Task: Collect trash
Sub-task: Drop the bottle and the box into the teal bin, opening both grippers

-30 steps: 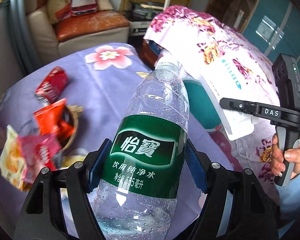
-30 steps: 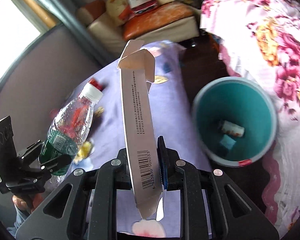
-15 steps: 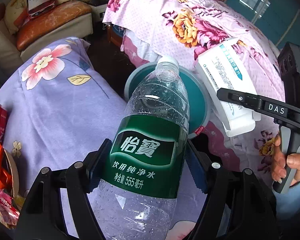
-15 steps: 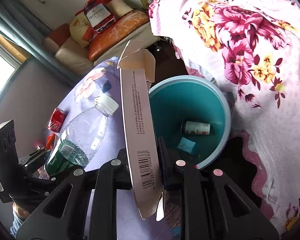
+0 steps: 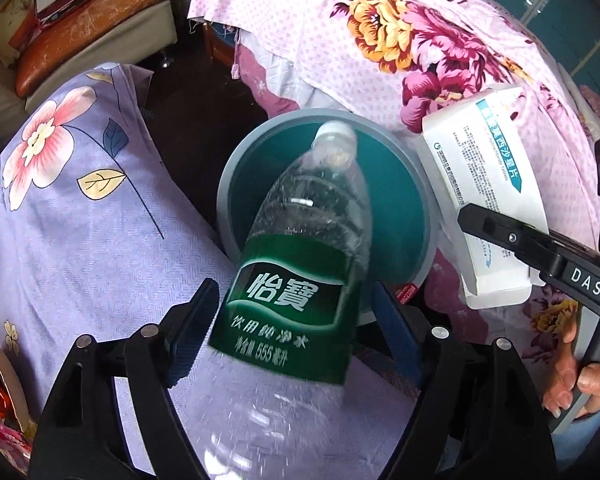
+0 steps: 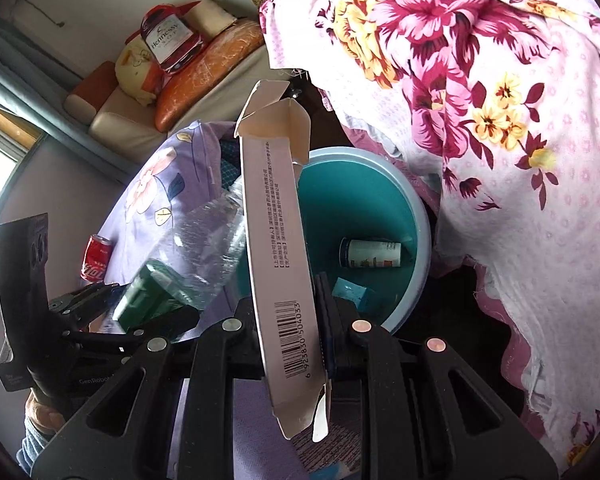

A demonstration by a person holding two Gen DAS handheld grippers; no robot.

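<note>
The left gripper [image 5: 296, 312] has the bottle [image 5: 300, 264] between its two fingers [image 5: 192, 320]; its jaws have just been opening, and there are gaps between the blue pads and the green label, so the bottle is let go and looks blurred; the bottle tilts with its white cap over the bin [image 5: 236, 184]; the bin is teal inside with a grey rim, and it sits on the dark floor between the purple cloth [image 5: 84, 232] and the pink bed cover [image 5: 380, 40].

The right gripper [image 6: 288, 316] is clenched on the box [image 6: 276, 248]; the box is long, thin and white, with a bar code near the low end and open flaps at the top; it stands up between the jaws, in front of the bin [image 6: 416, 216]; in the left view the box [image 5: 488, 184] is beside the bin's rim, over the bed cover, and a hand [image 5: 576, 376] holds the gripper's handle.

Inside the bin lie a small can [image 6: 370, 253] on its side and a little teal box [image 6: 350, 291]; they are near each other at the bottom.

A red can [image 6: 96, 258] stands on the purple cloth, well apart from the bin; some red and yellow wrappers [image 5: 0, 400] sit at the left edge of the left view.
</note>
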